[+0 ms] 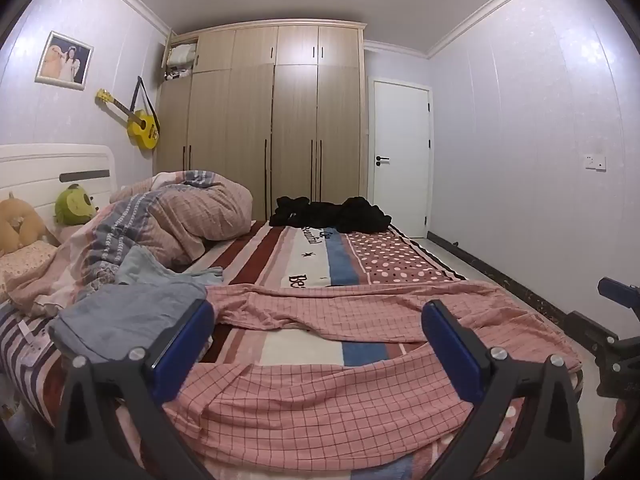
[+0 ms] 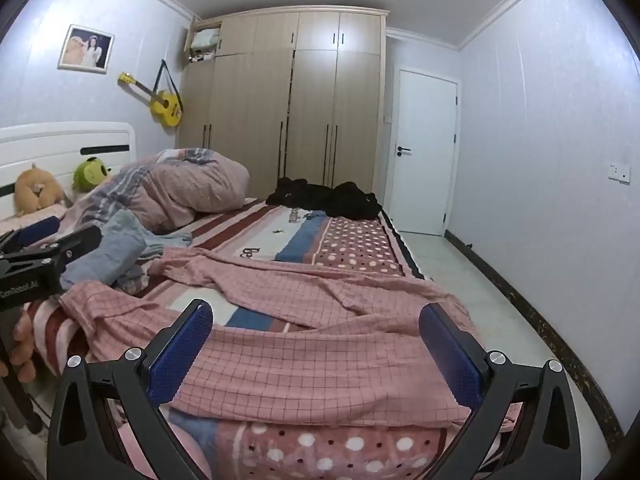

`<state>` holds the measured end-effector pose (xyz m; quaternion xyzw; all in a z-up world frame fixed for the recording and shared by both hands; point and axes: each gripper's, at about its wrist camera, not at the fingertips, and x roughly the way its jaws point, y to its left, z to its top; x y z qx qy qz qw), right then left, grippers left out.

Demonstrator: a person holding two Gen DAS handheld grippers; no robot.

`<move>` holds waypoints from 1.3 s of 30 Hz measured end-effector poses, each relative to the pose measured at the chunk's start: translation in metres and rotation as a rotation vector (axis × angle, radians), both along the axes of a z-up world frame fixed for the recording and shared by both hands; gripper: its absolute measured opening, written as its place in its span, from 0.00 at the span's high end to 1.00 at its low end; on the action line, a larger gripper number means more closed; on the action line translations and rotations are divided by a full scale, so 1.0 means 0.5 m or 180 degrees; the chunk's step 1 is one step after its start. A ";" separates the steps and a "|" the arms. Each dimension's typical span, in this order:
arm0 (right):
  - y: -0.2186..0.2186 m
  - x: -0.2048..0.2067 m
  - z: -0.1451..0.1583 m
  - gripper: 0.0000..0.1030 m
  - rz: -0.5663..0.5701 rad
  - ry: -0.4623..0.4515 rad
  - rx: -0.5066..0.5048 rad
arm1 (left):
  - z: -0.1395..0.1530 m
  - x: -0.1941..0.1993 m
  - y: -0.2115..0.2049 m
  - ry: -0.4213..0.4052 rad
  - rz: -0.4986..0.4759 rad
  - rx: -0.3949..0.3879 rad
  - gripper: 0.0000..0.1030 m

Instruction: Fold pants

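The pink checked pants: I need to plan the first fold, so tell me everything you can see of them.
The pink checked pants are thin, soft-looking cloth, pink with a fine dark grid. They lie unfolded and wrinkled on the striped bedspread, the nearer part spread over the bed's near edge, a second leg running across farther back with bedspread showing between them. The left gripper and right gripper are both open at the near edge, holding nothing. A grey garment lies beside the pants' left end.

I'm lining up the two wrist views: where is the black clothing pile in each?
Left wrist: black clothing pile sits at centre, on the bed's far end before the wardrobe.
Right wrist: black clothing pile is again at centre, slightly higher.
Shared landmark: yellow guitar on the left wall.
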<state>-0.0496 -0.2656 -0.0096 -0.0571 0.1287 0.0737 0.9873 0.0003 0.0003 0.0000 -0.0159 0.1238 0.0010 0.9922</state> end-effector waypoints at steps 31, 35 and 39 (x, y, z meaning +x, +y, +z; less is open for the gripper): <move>-0.013 0.041 -0.009 0.01 -0.0100 0.0148 0.0230 | -0.005 0.016 0.003 -0.0030 0.0043 0.0098 0.01; -0.011 0.052 -0.007 0.01 -0.0098 0.0160 0.0237 | -0.005 0.018 0.006 -0.0026 0.0047 0.0095 0.01; -0.004 0.060 -0.008 0.01 -0.0143 0.0150 0.0215 | -0.005 0.026 0.014 -0.0001 0.0032 0.0070 0.01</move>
